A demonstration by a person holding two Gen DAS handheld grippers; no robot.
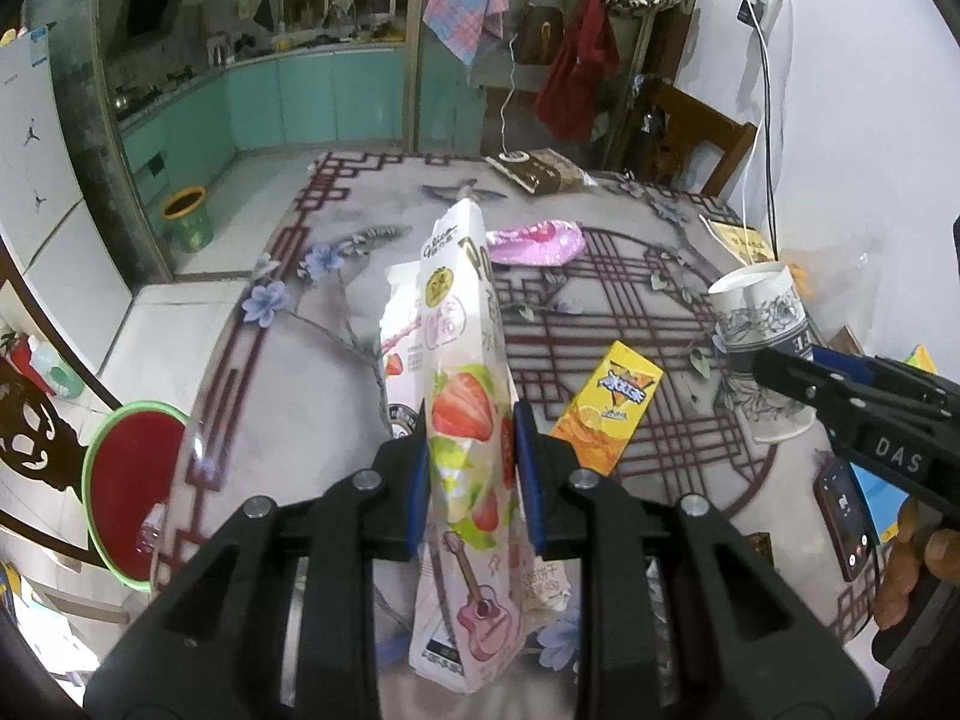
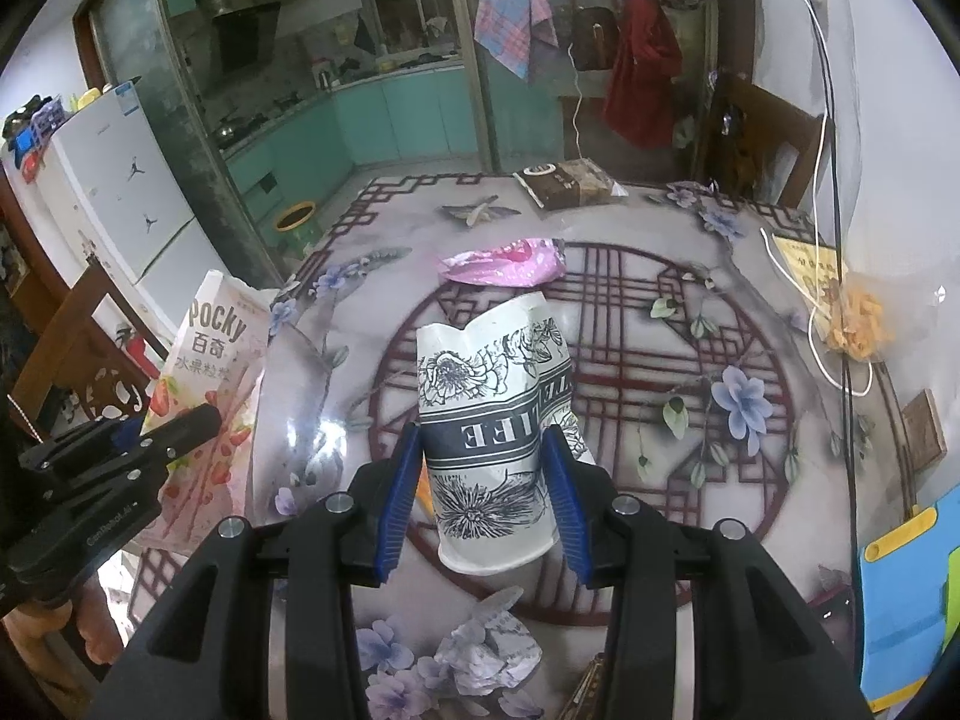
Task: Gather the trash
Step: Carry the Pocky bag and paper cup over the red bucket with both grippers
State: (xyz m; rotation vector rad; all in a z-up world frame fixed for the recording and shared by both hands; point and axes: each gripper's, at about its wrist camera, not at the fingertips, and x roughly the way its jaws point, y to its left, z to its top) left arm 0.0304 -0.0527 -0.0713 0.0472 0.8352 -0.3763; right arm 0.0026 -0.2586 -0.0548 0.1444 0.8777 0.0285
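Note:
My left gripper (image 1: 471,420) is shut on a pink-and-white Pocky strawberry box (image 1: 462,396), holding it upright above the table; the box also shows at the left of the right wrist view (image 2: 204,396). My right gripper (image 2: 480,438) is shut on a crumpled paper cup (image 2: 492,414) with black flower print, lifted over the table; the cup shows at the right of the left wrist view (image 1: 759,348). On the table lie a yellow juice carton (image 1: 609,414), a pink wrapper (image 2: 504,264), a brown snack bag (image 2: 570,183) and a crumpled paper ball (image 2: 489,657).
A green bin (image 1: 186,219) stands on the floor beyond the table's far left corner. A red basin with green rim (image 1: 129,486) sits left of the table. A phone (image 1: 843,516), white cable (image 2: 807,312) and wooden chair (image 1: 690,132) are at the right.

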